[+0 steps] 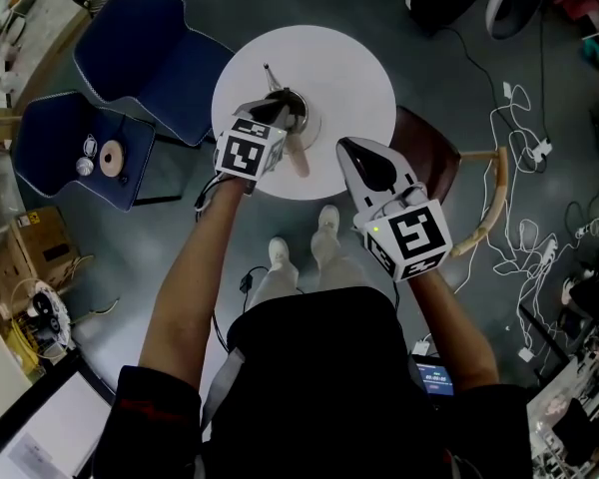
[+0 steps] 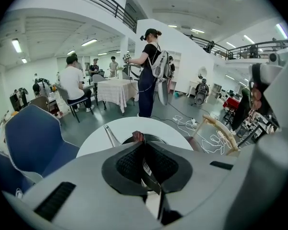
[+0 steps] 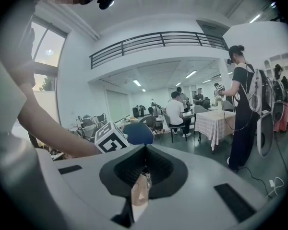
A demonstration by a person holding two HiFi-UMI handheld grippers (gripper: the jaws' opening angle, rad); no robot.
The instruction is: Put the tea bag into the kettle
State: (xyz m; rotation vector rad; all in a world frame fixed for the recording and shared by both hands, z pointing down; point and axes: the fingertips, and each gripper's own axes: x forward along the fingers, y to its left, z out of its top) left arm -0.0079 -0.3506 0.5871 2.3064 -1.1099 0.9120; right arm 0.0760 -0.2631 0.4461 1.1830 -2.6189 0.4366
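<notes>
Left tool [image 2: 140, 145] pinching tea bag [image 2: 138, 137], over kettle [image 2: 159, 139]

The person wears a black short-sleeved top [image 1: 319, 387], pale trousers [image 1: 278, 285] and white shoes [image 1: 327, 220]. The left gripper [image 1: 285, 108] and right gripper [image 1: 351, 150] have pale grey shells, black jaw pads and white cubes [image 1: 411, 236] with black square markers.

Both forearms bare, stretched fwd. L gripper [image 1: 280, 106] tipped steeply down, jaws pinched shut on tea bag [image 2: 146, 166], its end poking past the tips. R gripper [image 1: 352, 149] off to its right, nearer level, jaws closed on pale strip [image 3: 139, 193]
</notes>
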